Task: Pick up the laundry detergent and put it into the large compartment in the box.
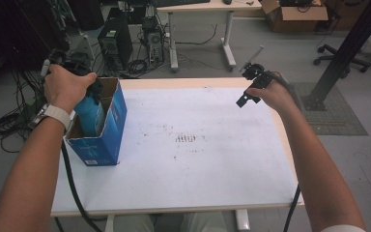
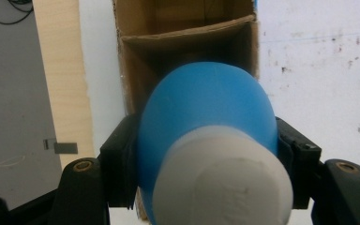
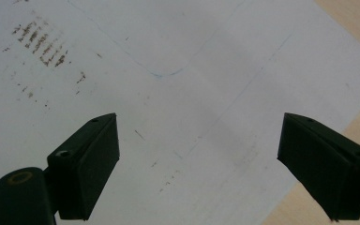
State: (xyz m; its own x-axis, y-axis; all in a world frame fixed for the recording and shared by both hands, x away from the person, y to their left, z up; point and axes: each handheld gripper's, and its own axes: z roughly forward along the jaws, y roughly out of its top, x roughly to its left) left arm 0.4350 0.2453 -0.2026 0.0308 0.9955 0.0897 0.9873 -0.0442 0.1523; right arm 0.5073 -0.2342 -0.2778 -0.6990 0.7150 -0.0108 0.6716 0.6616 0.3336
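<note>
Left gripper view: my left gripper (image 2: 206, 154) has its two black jaws clamped on the shoulder of a blue plastic bottle (image 2: 206, 108), just below its white cap (image 2: 222, 187), one jaw pressing each side. The bottle hangs over the open top of a cardboard box (image 2: 187, 33), whose brown inner walls show beyond it.

High view: the blue box (image 1: 107, 126) stands upright near the left edge of the table (image 1: 212, 145), and the bottle's body (image 1: 90, 115) sits partly inside it, below my left hand (image 1: 65, 87). My right gripper (image 1: 251, 87) hovers over the far right part of the white tabletop, well apart from the box.

Right gripper view: its jaws stand wide apart with nothing between them, above the bare, scuffed white surface (image 3: 178, 93).

Handling, as I judge it: the bottle looks smooth and rounded, so probably slippery, and its plastic wall may give under pressure. The narrowing shoulder beneath the cap is the surest place to hold. Whether it is full, and so heavy, I cannot tell. The box is light card and could tip if knocked.
</note>
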